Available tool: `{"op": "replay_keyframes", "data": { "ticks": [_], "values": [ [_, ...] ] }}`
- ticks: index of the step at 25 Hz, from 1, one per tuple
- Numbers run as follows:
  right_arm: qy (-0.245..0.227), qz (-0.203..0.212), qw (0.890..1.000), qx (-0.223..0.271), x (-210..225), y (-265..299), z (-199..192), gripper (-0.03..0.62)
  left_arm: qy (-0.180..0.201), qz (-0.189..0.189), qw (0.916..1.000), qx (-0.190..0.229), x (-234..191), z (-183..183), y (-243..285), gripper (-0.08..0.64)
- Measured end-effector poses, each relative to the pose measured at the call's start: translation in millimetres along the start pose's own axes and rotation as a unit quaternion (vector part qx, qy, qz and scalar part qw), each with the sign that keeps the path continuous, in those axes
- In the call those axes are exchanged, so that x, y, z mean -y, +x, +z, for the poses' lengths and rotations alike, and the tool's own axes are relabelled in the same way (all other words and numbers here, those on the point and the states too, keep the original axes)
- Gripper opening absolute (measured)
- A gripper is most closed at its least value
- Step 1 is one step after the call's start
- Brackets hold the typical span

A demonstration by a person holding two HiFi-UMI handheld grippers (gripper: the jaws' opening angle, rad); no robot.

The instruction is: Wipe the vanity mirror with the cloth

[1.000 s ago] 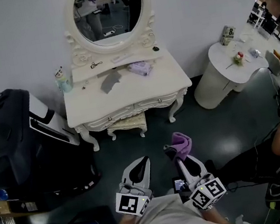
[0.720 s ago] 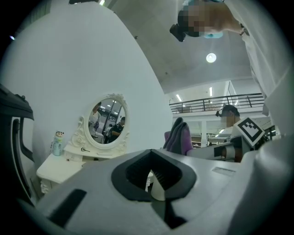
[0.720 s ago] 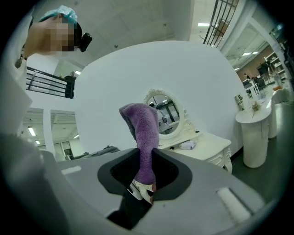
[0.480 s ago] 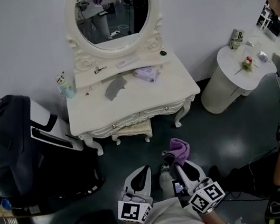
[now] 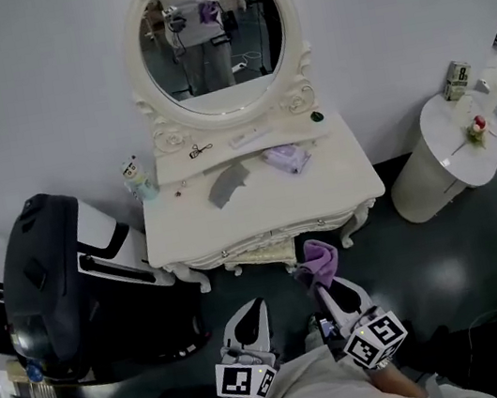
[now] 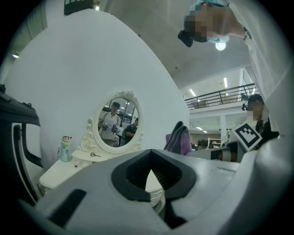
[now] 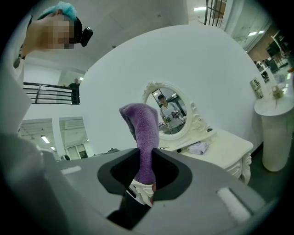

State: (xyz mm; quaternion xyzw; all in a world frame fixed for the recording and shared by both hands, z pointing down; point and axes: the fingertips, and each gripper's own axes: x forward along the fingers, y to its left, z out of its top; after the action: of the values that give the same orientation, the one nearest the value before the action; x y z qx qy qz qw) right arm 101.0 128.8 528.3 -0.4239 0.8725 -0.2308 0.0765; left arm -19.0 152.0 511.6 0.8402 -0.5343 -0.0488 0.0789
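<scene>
The oval vanity mirror [image 5: 211, 42] in its ornate white frame stands at the back of the white vanity table [image 5: 342, 188], against the wall. It also shows far off, as the mirror [image 6: 117, 126] in the left gripper view and the mirror [image 7: 171, 112] in the right gripper view. My right gripper [image 5: 327, 286] is shut on a purple cloth [image 5: 320, 262], which sticks up from its jaws as the cloth [image 7: 143, 135]. My left gripper [image 5: 251, 311] is beside it, shut and holding nothing. Both are held low, short of the table's front edge.
On the vanity lie a grey cloth [image 5: 227, 186], a lilac bundle [image 5: 287, 158], a small figure bottle [image 5: 137, 178] and small items. A stool [image 5: 260, 256] sits under it. A black case [image 5: 48, 276] stands left, a round white side table [image 5: 455, 157] right.
The view has shifted toward the vanity, so the mirror and table sit lower and nearer in the frame. Both grippers keep their pose, the cloth still held in the right one.
</scene>
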Motion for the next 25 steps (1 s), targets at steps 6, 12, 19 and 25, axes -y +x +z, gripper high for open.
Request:
{"op": "replay_keyframes", "data": {
  "ticks": [6, 12, 19, 25],
  "values": [
    [-0.006, 0.035, 0.999, -0.014, 44, 22, 27, 0.087, 0.015, 0.029, 0.9995, 0.005, 16, -1, 49, -0.002],
    [-0.016, 0.049, 0.998, -0.024, 76, 42, 40, 0.087, 0.02, 0.039, 0.9991, 0.002, 23, -8, 82, -0.002],
    [-0.028, 0.045, 0.998, -0.039, 97, 68, 41, 0.087, 0.008, 0.037, 0.9993, -0.002, 7, -13, 112, -0.002],
    [-0.019, 0.01, 0.999, -0.042, 107, 108, 38, 0.087, 0.003, 0.011, 0.9999, -0.003, -30, -10, 147, -0.002]
  ]
}}
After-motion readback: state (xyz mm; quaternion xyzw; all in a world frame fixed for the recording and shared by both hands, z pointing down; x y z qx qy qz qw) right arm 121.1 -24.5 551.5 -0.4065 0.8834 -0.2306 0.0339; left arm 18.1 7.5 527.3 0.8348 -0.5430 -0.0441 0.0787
